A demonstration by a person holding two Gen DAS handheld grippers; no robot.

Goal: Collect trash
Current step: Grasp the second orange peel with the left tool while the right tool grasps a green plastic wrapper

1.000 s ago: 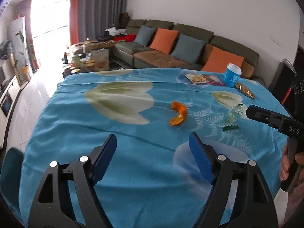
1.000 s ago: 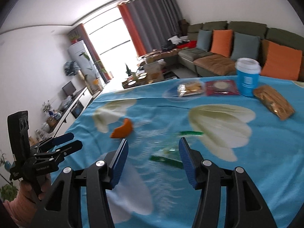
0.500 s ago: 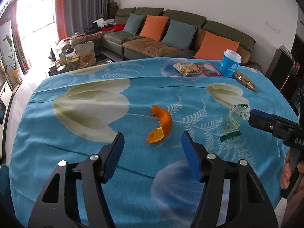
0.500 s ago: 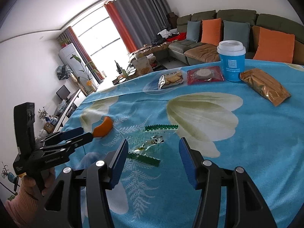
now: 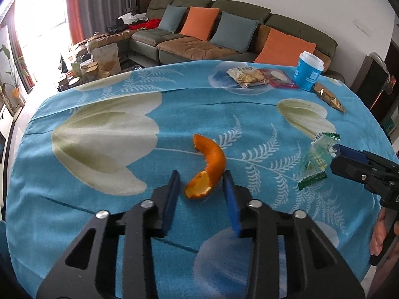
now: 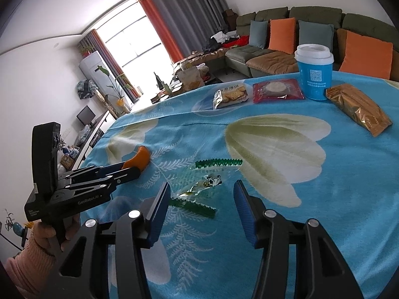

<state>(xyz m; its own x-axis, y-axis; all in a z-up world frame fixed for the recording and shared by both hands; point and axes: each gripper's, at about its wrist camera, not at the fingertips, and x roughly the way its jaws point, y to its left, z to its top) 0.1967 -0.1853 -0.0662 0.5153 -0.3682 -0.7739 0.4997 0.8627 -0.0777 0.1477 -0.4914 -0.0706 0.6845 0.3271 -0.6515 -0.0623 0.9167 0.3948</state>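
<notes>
A curved orange peel (image 5: 212, 157) lies on the blue flowered tablecloth (image 5: 249, 114). My left gripper (image 5: 201, 177) straddles the peel's near end. Its jaws are closing, and a gap still shows at the left pad. The right wrist view shows the same left gripper (image 6: 136, 168) with its tips at the peel (image 6: 141, 158). A clear wrapper with green serrated ends (image 6: 207, 174) lies crumpled just ahead of my right gripper (image 6: 202, 186). Those jaws stand apart, closing slightly, and do not touch it. From the left wrist view the wrapper (image 5: 316, 159) sits at the right gripper's tips (image 5: 336, 154).
At the table's far side stand a blue paper cup with a white lid (image 6: 314, 74), a cracker packet (image 6: 232, 96), a red packet (image 6: 276, 89) and a gold packet (image 6: 359, 109). A sofa with orange and grey cushions (image 5: 224, 32) is beyond. A hand in a pink sleeve (image 6: 32, 251) holds the left gripper.
My left gripper moved forward and down to the orange peel, and its jaws narrowed around it. The right gripper edged closer to the clear wrapper.
</notes>
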